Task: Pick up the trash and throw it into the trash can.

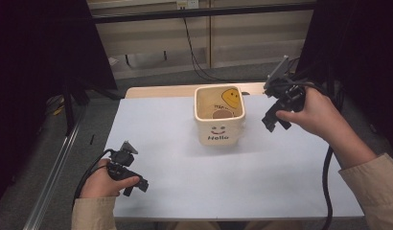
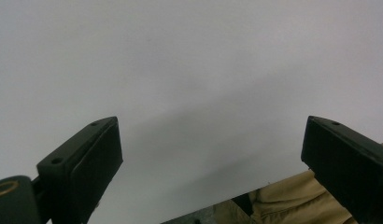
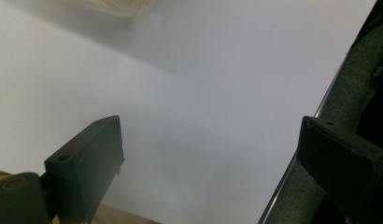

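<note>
A cream square container with a yellow smiley inside and "Hello" on its front stands at the back middle of the white table. My right gripper hangs just right of the container, a little above the table, jaws open and empty. My left gripper rests low near the table's front left corner, far from the container, also open and empty. In the left gripper view the jaws stand wide apart over bare white tabletop. The right gripper view shows its jaws wide apart over the tabletop.
A beige sleeve lies below the table's front edge. A metal frame rail runs along the table's right side. Black curtains flank both sides, and cables hang at the back wall.
</note>
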The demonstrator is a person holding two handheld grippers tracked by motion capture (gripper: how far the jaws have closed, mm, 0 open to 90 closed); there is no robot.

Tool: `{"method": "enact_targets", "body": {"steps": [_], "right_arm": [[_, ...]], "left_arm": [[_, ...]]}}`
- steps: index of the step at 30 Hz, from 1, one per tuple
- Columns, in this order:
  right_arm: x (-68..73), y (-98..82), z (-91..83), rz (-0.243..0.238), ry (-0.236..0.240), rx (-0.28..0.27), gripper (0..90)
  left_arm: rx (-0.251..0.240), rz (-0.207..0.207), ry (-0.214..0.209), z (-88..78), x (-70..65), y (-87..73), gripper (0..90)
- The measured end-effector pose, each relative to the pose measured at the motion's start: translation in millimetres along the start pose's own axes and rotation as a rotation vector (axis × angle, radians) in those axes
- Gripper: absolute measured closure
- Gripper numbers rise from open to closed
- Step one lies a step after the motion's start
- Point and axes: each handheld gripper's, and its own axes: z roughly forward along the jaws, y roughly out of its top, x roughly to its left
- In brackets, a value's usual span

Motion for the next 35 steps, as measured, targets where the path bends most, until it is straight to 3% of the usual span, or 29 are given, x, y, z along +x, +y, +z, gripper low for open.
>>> {"method": "enact_targets", "body": {"steps": [10, 16, 18, 22, 25, 29, 35], "right_arm": [[5.0, -31.1, 36.4, -0.006, -0.002, 0.022, 7.3], [9.8, -55.3, 60.8, -0.020, 0.040, 0.040, 7.1], [11.3, -69.7, 79.9, -0.009, 0.038, 0.066, 7.5], [9.8, -84.0, 98.1, 0.007, 0.072, 0.073, 7.5], [8.7, -90.5, 105.1, 0.016, 0.069, 0.082, 7.5], [6.8, -106.7, 119.1, 0.033, 0.100, 0.085, 7.5], [4.8, -118.4, 130.8, 0.039, 0.093, 0.097, 7.6]], "left_arm": [[0.005, 0.001, -0.014, -0.8, -1.1, -1.0, 5.2], [-0.002, 0.004, -0.005, -1.6, -0.2, -1.6, 5.2], [-0.007, -0.003, -0.003, -1.2, 0.2, -2.1, 5.1], [-0.007, -0.003, -0.003, -1.3, -0.4, -2.1, 5.2], [-0.005, -0.004, -0.006, -1.0, -1.0, -1.8, 5.2], [0.002, -0.002, -0.006, -0.6, -0.6, -1.8, 5.2], [0.000, -0.007, -0.006, -0.1, -0.6, -1.7, 5.2]]}}
